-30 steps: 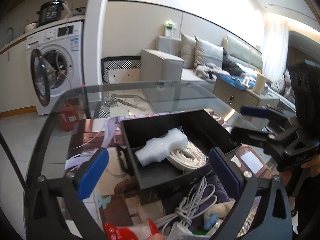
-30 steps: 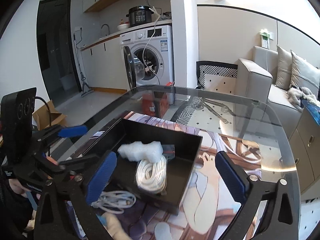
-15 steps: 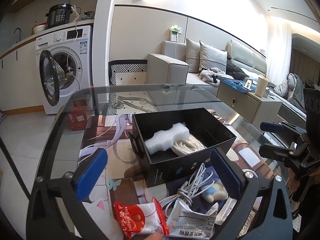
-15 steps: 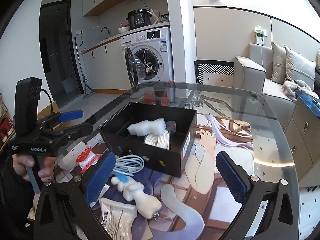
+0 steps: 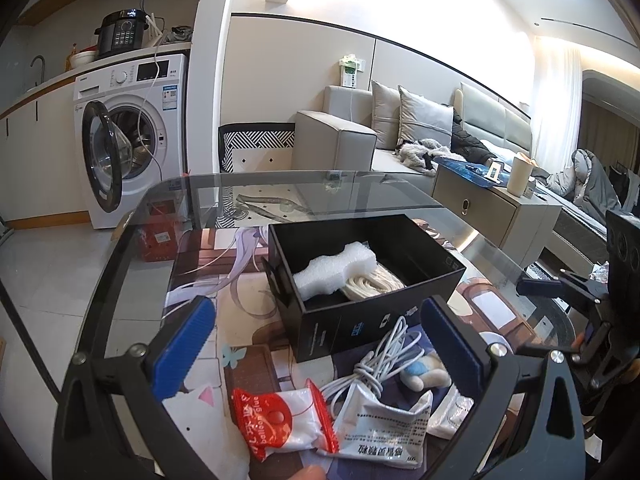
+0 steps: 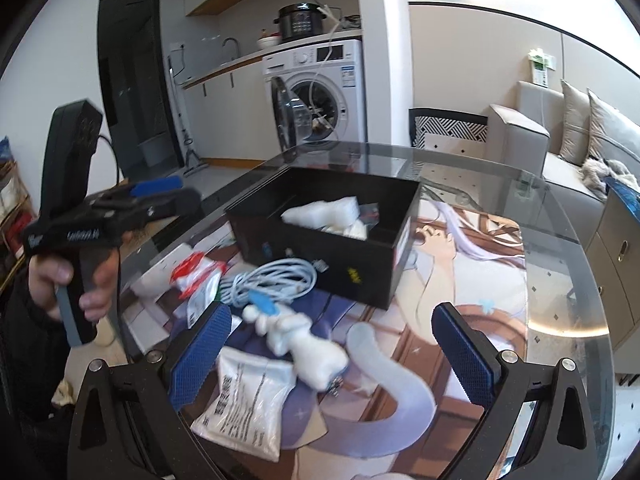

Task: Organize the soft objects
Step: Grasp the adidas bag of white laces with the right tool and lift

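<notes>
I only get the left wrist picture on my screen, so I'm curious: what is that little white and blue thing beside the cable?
Observer: The right wrist view shows all of it. It is a long white plush toy lying on the mat, just ahead of the open right gripper.
Visitor: Is anything hidden behind the foam in the box?
Observer: Yes. A small dark packet with a red patch lies beside the foam in the black box. It is too blurred to name.
Visitor: Who carries my camera?
Observer: A hand grips the handle of the left gripper.
</notes>
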Available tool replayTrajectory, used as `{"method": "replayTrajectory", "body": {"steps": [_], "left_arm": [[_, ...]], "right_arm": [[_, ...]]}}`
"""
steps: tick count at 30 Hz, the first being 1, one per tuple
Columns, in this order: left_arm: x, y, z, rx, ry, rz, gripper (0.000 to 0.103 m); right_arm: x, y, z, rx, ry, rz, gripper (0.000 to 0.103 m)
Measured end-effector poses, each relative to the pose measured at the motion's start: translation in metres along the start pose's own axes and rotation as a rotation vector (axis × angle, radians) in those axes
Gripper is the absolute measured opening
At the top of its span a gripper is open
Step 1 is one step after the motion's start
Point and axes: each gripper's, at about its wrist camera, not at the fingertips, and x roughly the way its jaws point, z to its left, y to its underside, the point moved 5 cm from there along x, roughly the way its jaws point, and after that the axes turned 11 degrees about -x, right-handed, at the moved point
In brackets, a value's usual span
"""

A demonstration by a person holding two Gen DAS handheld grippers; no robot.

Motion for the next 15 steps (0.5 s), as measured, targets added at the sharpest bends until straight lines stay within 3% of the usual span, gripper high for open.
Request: {"method": "replayTrajectory", "body": {"steps": [6, 10, 14, 15], "left_arm": [[-0.013, 0.011, 0.002, 0.0, -0.007, -0.006, 0.103], [-0.021, 0.02, 0.003, -0.005, -0.013, 0.002, 0.103], [-0.027, 0.028, 0.002, -0.007, -0.015, 0.002, 0.103], [-0.028, 0.03, 0.002, -0.006, -0.015, 0.004, 0.103]], "right_arm": [[-0.014, 0.019, 0.027, -0.027, -0.053, -0.002, 0.102], [-0.024, 0.041, 0.057, -0.078, -0.149, 0.027, 0.101], [-0.032, 0.062, 0.081, -0.098, -0.242, 0.061, 0.082], [-0.033, 0.067, 0.085, -0.099, -0.256, 0.071, 0.081]]}}
